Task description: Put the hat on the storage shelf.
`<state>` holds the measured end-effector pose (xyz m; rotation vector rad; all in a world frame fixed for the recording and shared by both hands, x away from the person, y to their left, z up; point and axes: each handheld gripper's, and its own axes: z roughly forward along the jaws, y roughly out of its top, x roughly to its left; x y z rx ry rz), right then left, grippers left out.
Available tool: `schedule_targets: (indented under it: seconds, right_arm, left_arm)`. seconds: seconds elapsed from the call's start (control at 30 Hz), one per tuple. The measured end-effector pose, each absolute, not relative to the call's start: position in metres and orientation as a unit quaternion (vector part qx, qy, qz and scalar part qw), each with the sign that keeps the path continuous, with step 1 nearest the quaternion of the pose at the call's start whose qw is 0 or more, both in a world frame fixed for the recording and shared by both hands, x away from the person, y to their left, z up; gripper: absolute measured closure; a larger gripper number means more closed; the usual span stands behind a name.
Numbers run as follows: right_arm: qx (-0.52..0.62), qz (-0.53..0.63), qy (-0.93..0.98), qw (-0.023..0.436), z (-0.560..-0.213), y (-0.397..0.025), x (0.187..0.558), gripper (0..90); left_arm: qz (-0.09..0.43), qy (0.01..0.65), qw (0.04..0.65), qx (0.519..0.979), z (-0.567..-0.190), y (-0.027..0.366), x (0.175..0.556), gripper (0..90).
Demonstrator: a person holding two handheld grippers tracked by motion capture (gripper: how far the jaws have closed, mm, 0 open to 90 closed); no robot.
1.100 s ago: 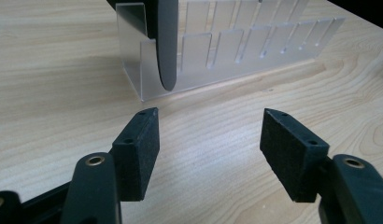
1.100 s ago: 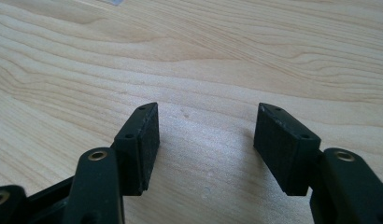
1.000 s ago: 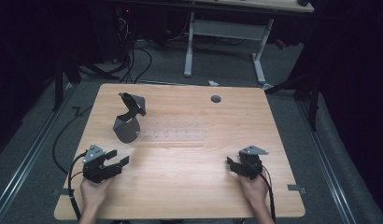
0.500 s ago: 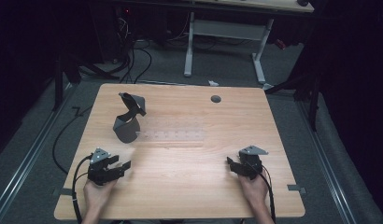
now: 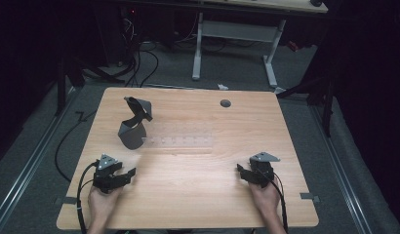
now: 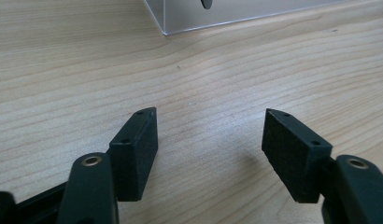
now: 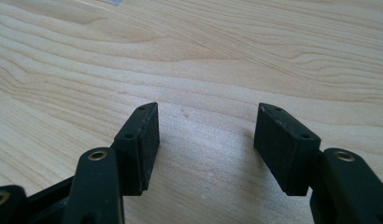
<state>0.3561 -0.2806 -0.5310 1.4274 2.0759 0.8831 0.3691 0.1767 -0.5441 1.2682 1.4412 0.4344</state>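
My left gripper (image 5: pixel 126 172) rests low over the near left of the wooden table (image 5: pixel 198 122), held by a hand; in its own view the left gripper (image 6: pixel 210 121) stands open over bare wood. Ahead of it lies a clear plastic piece (image 6: pixel 236 14), seen from above as a long clear strip (image 5: pixel 181 142). A dark grey curved object (image 5: pixel 133 126) stands at the far left of the table. My right gripper (image 5: pixel 242 172) sits at the near right, and in its own view the right gripper (image 7: pixel 207 114) is open with nothing between the jaws.
A small round dark hole (image 5: pixel 225 103) is set in the table near its far edge. Cables (image 5: pixel 139 58) trail on the floor beyond the table, and a white desk frame (image 5: pixel 232 34) stands farther back. Metal rails (image 5: pixel 22 170) run along the floor on both sides.
The left gripper has shifted slightly toward the near edge and turned a little to the right. The right gripper has stayed put.
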Motion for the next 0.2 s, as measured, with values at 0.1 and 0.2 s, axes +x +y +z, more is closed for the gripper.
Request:
schedule_targets:
  seconds: [0.1,0.2]
  right_arm:
    - [0.519,0.322,0.757,0.234,-0.531,-0.2805,0.3561,40.4]
    - [0.518,0.322,0.757,0.233,-0.531,-0.2806,0.3562,40.4]
  left_arm:
    - [0.199,0.602,0.544,0.55,-0.5459,0.1717,0.3682,33.4]
    - [0.21,0.594,0.537,0.561,-0.5476,0.1683,0.3673,31.5]
